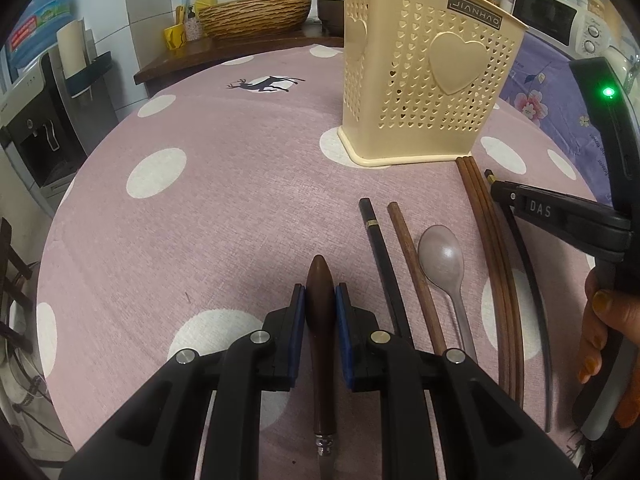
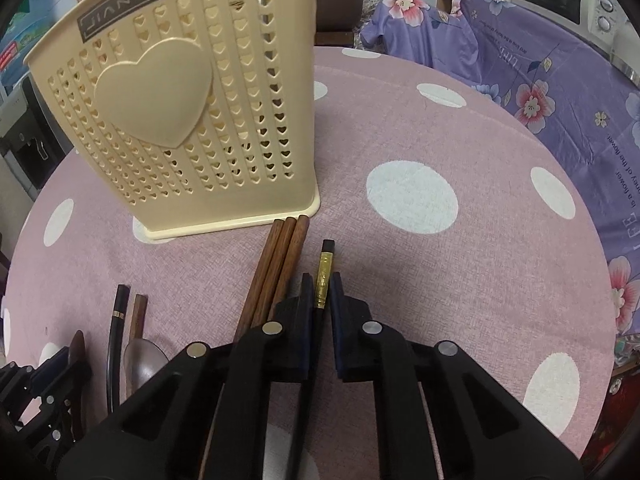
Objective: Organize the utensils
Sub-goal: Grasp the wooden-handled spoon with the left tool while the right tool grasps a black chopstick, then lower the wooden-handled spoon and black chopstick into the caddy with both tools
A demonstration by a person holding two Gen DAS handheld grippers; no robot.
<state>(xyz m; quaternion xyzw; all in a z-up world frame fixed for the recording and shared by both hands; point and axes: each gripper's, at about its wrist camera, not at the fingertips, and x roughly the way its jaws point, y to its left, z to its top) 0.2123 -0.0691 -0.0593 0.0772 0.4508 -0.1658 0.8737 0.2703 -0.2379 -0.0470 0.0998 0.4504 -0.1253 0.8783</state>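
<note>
A round tabletop point(image 1: 208, 184) covered in a pink cloth with white dots carries a cream plastic utensil holder point(image 1: 428, 68), perforated with small hearts and standing upright toward the far edge. In front of the holder, utensils lie in a rough row on the cloth, their ends pointing toward it. The left gripper point(image 1: 320, 308) has its blue-padded fingers point(image 1: 298, 312) closed against both sides of a dark brown wooden handle point(image 1: 320, 292); a metal collar shows where that handle nears the bottom of the left wrist view, and the handle rests low on the cloth. Just to its right lie a black chopstick with a gold ring point(image 1: 380, 256) and a brown wooden chopstick point(image 1: 412, 268), side by side. Next comes a pale grey spoon point(image 1: 442, 256), bowl pointing toward the holder. Beyond it, three brown wooden chopsticks point(image 2: 280, 264) lie bundled together, their tips touching or almost touching the holder's base. At the right end of the row, the right gripper point(image 2: 322, 300) clamps a black chopstick with a gold band point(image 2: 324, 276), whose end sticks out past the fingertips toward the holder. A purple floral cloth point(image 2: 540, 80) drapes over furniture past the tabletop's right edge.
</note>
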